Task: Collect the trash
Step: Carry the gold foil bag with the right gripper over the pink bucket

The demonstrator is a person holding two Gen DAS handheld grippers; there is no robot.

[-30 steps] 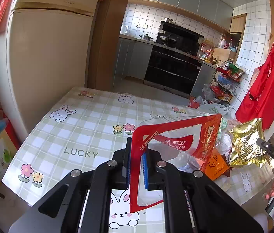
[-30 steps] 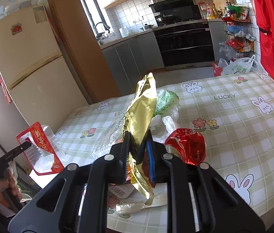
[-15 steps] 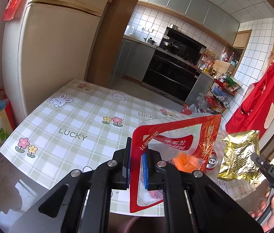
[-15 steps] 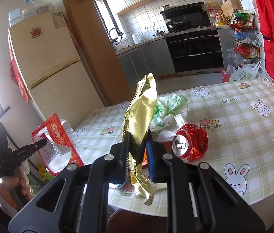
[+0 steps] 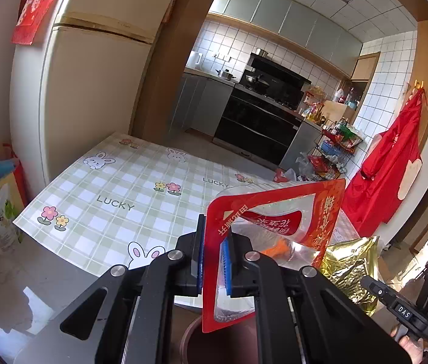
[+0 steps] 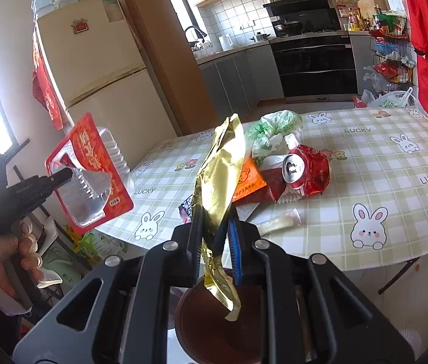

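Both tools have pulled back off the tabletop [image 6: 395, 163] since the earlier frames; its edge now lies ahead of the fingers, and a brown bin [image 6: 201, 312] sits directly beneath them. Left tool [image 5: 214, 261] is clamped narrow on a red-and-clear snack pouch [image 5: 274, 212]; right tool [image 6: 214, 236] is clamped narrow on a gold foil bag [image 6: 220, 170], whose lower tail hangs over the bin mouth.

Step in hand: carry to bin, nearly done. Next move, as I judge it: centre each piece over the opening, then open the fingers. The pouch is stiff and wide, so it may catch the rim.

Count: two pieces held. Left ahead on the tabletop: one crushed red can [image 6: 308, 170], one orange wrapper [image 6: 248, 182], one green-printed plastic bag [image 6: 271, 127], plus small scraps I can't separate.
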